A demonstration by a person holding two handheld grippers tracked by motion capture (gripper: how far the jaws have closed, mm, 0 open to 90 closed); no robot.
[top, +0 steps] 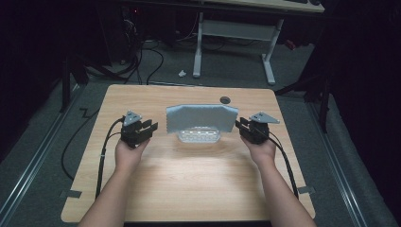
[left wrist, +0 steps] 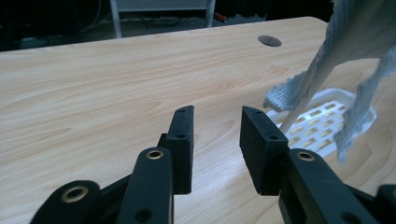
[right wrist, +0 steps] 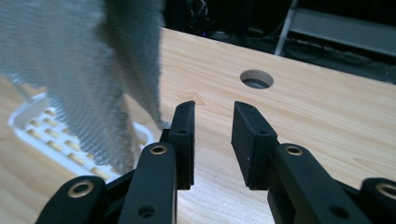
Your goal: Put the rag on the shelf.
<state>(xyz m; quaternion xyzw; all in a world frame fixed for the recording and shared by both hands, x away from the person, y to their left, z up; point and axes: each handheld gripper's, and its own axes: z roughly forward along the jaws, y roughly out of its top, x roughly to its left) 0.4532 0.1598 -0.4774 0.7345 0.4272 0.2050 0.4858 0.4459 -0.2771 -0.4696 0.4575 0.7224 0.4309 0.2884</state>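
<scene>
The room around me is lying dark, with grey carpet floor (top: 42,156) and a white-legged desk (top: 236,33) standing at twelve o'clock beyond my work. Below it the counter (top: 189,179) is spreading out: pale wood grain, rounded corners, a round cable hole (top: 225,100) sitting near its far edge at about one o'clock.

At the counter's middle a grey cloth (top: 201,118) is hanging flat like a small banner, its weave coarse and nubby, its lower corners frayed. I cannot tell what is holding it up. Directly beneath it a white plastic basket (top: 198,136) is resting on the wood, shallow, with slotted rectangular holes. I am seeing no readable writing on anything.

My left gripper (top: 150,126) is hovering at nine o'clock of the cloth, just beside its edge, and its fingers (left wrist: 183,140) are standing apart with nothing between them. My right gripper (top: 239,125) is sitting at three o'clock, its fingers (right wrist: 183,140) likewise parted and gripping nothing, the cloth's edge hanging right next to one of them. Both pairs are matte black blocks with small screw holes.
</scene>
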